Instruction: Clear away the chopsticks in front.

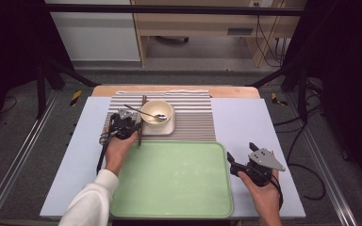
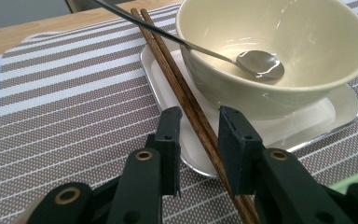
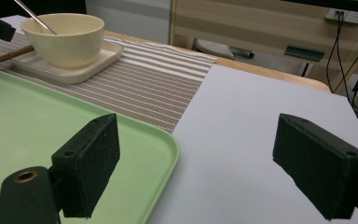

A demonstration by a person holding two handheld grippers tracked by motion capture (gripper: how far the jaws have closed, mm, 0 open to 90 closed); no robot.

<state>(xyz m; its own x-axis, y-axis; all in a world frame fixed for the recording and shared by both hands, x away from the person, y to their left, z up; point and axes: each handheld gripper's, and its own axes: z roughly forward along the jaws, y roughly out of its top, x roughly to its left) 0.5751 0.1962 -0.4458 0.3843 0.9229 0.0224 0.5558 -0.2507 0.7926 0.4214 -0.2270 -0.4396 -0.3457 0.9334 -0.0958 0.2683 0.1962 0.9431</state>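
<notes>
left tongs [image 2: 199, 135] astride chopsticks [image 2: 182, 88] — not clamped

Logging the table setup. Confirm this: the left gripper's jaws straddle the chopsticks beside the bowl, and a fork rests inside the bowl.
Not a fork: the left gripper view shows a metal spoon inside the bowl. The left gripper does straddle the chopsticks.

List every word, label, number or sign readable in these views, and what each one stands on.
None can be read. The bowl, spoon, chopsticks, small plate, striped placemat and green tray bear no print. The dark plate on the wooden furniture behind the table is too small and blurred to read.
</notes>
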